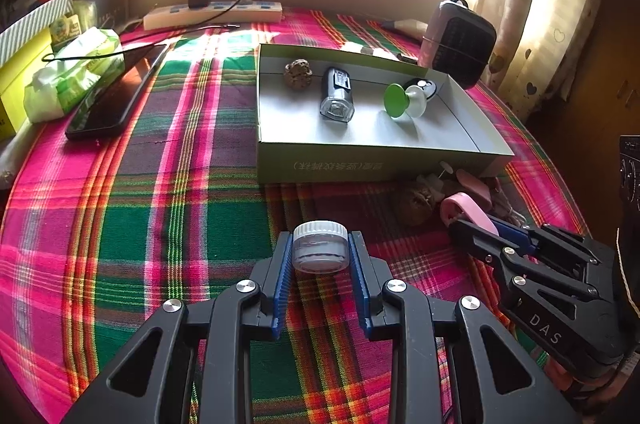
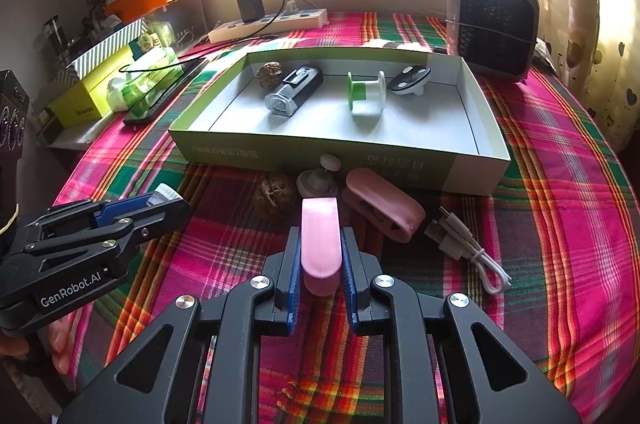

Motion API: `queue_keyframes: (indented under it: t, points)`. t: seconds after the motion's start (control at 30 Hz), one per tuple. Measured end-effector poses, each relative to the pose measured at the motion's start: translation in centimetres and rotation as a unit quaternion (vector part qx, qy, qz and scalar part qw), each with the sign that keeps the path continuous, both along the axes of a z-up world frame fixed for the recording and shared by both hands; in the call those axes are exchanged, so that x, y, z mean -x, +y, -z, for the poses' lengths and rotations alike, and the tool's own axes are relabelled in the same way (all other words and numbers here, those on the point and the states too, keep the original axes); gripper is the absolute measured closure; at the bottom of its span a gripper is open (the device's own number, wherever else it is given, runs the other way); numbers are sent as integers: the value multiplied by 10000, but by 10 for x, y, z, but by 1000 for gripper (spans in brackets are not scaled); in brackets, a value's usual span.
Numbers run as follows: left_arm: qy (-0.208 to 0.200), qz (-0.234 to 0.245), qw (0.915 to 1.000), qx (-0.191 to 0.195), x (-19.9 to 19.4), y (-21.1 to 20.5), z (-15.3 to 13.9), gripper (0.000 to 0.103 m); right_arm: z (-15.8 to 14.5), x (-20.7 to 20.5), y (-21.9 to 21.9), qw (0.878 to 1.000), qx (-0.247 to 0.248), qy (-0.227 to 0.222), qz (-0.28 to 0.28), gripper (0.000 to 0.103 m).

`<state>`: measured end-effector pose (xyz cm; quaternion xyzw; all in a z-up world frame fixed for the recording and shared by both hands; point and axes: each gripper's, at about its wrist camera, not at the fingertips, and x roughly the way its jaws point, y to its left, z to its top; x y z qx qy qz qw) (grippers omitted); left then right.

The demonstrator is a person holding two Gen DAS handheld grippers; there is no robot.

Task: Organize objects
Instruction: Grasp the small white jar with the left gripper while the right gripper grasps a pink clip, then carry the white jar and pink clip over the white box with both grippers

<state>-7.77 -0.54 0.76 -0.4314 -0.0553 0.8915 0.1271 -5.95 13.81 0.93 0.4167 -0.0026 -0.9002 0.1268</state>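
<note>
The shallow green-and-white cardboard box [image 1: 376, 160] lies ahead of both grippers — your left gripper [image 1: 320, 252] pinches a small clear round jar [image 1: 320, 250], your right gripper [image 2: 320, 252] a pink plastic clip [image 2: 320, 240].

Two walnuts [image 2: 269, 73] [image 2: 274, 195], two pink clips [image 2: 320, 236] [image 2: 382, 204], perhaps one jar [image 1: 320, 246], one box [image 2: 340, 152]

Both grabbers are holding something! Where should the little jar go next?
Probably forward into the open box. The left gripper is shut on the small jar short of the box, which already holds a walnut, a bike light and a green spool, with bare floor in front.
</note>
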Motion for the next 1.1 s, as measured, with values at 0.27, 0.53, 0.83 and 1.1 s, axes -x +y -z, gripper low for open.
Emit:
queue_keyframes:
  t: [0.27, 0.53, 0.83, 1.1]
  points:
    - [92, 79, 9999, -4, -1, 4, -9, 78, -6, 0, 2, 9999, 84, 54, -24, 84]
    - [246, 169, 9996, -16, 2, 7, -24, 78, -19, 1, 1, 9997, 142, 191, -80, 84]
    - [381, 230, 9990, 24, 16, 10, -37, 78, -39, 17, 0, 9991, 206, 356, -123, 84]
    - [373, 134, 9992, -11, 33, 7, -40, 78, -50, 44, -2, 9989, 187, 399, -175, 84]
